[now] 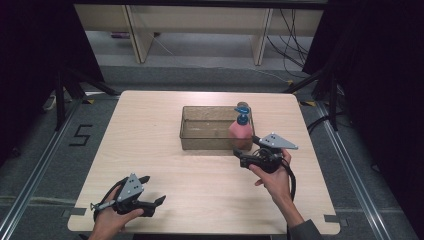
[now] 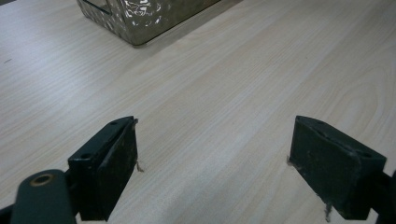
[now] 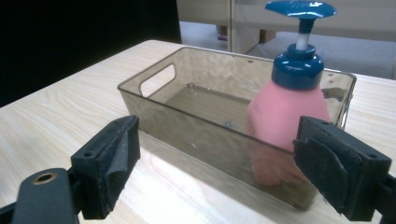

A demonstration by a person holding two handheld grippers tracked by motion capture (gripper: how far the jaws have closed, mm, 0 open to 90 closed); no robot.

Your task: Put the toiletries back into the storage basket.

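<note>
A pink pump bottle (image 1: 240, 129) with a blue pump head stands upright inside a clear brown plastic bin (image 1: 205, 142), at the bin's right end. My right gripper (image 1: 248, 148) sits just in front of that end, open, its jaws apart from the bin. In the right gripper view the bottle (image 3: 285, 116) shows through the bin's front wall (image 3: 187, 121), and my right gripper (image 3: 215, 168) has nothing between its pads. My left gripper (image 1: 152, 190) rests low over the table's near left, open; in its own view my left gripper (image 2: 215, 163) has bare wood between its jaws.
The light wooden table (image 1: 150, 150) stands on a grey floor with dark curtains at both sides. A corner of the bin (image 2: 135, 18) shows at the top of the left gripper view. Desk legs and cables lie beyond the far edge.
</note>
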